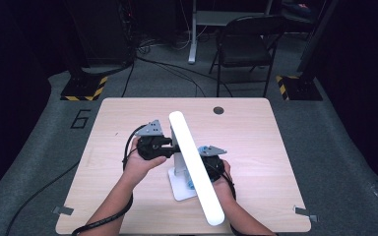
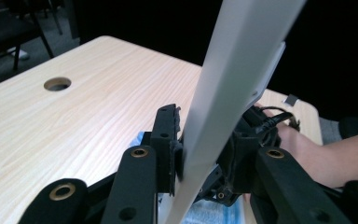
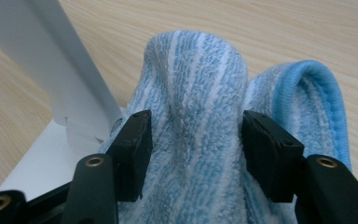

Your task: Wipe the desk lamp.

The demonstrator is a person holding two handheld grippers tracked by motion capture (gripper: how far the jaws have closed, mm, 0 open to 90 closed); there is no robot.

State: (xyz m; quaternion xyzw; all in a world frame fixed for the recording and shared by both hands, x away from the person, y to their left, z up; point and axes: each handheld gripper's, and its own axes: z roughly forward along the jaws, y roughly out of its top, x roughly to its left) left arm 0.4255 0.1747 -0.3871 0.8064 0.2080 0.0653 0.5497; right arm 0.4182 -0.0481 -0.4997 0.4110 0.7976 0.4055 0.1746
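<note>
Wood table [image 1: 256, 147]; left hand-held gripper [image 2: 200, 154] clamps white lamp arm [image 2: 233, 93]

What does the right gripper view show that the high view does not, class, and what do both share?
Right gripper view: the blue striped towel's looped pile and bound edge, bunched between the right gripper's black jaws, with small gaps at the pads.

High view: the whole white lamp bar, the left gripper at it, the table's cable hole, the folding chair.

Both: the lamp's white base, a bit of towel, the wooden tabletop.
</note>
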